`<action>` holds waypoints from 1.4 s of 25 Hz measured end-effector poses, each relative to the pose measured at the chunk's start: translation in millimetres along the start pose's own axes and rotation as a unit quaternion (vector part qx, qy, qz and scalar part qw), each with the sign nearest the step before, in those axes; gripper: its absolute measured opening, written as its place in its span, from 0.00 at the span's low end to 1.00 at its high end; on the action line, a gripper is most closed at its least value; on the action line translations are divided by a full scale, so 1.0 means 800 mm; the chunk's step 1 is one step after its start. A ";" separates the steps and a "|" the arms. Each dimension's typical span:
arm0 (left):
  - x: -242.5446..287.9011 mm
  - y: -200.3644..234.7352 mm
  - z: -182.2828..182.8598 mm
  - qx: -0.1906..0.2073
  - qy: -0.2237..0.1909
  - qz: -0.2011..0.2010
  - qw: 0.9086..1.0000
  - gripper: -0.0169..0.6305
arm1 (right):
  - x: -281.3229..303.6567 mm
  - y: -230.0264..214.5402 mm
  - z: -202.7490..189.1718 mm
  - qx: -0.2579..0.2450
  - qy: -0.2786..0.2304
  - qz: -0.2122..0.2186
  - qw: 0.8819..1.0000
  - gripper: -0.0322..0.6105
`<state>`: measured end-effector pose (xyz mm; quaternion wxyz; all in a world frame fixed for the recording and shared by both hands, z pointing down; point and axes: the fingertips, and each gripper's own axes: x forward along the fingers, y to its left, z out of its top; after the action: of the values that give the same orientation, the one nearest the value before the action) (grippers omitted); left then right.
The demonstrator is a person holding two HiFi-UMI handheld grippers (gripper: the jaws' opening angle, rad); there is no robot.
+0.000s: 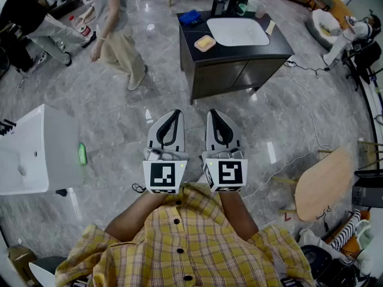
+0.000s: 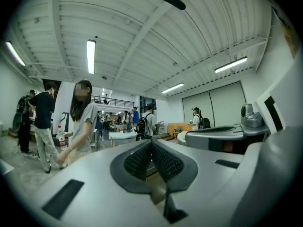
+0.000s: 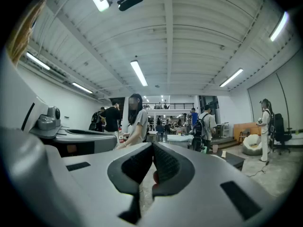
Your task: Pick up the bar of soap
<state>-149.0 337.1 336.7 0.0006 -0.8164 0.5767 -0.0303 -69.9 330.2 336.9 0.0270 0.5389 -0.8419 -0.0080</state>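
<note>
Head view: the left gripper (image 1: 172,113) and right gripper (image 1: 215,113) are held level, side by side, well short of the dark vanity (image 1: 239,52). The bar of soap (image 1: 204,43) is seen on its top, beside the basin (image 1: 238,31).

Left gripper view: the jaws are pressed together, empty.

Right gripper view: the jaws are closed too, with nothing gripped.

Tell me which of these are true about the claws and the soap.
1. The left claw and right claw are both shut and empty. True.
2. The soap lies on the cabinet, beside the basin. True.
3. The soap is right of the basin. False: in the head view it is left of it.
4. The claws point straight down. False: they point level, across the room.
</note>
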 end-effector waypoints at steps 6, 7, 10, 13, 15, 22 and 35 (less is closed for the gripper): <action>0.009 -0.003 -0.001 -0.001 0.001 0.007 1.000 0.05 | 0.005 -0.015 -0.002 0.016 -0.003 0.002 1.000 0.08; 0.010 -0.005 -0.001 -0.002 0.001 0.008 1.000 0.05 | 0.004 -0.018 -0.002 0.016 -0.004 0.003 1.000 0.08; 0.017 -0.012 -0.001 -0.002 0.002 0.010 1.000 0.05 | 0.005 -0.031 -0.004 0.022 0.001 -0.002 1.000 0.08; 0.022 -0.027 -0.003 0.001 0.005 0.009 1.000 0.05 | 0.001 -0.045 -0.010 0.031 0.006 -0.002 1.000 0.08; 0.027 -0.038 -0.002 0.004 0.007 0.011 1.000 0.05 | -0.003 -0.056 -0.011 0.034 0.008 0.001 0.999 0.08; 0.043 -0.085 -0.004 0.010 0.015 0.022 1.000 0.05 | -0.028 -0.102 -0.019 0.036 0.008 0.010 0.999 0.08; 0.054 -0.136 -0.019 0.020 0.036 0.047 0.998 0.05 | -0.054 -0.152 -0.041 0.049 0.016 0.027 0.998 0.08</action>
<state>-33.1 333.7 358.0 -0.0023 -0.7864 0.6136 -0.0707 60.3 319.1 363.0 0.0137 0.5167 -0.8550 0.0427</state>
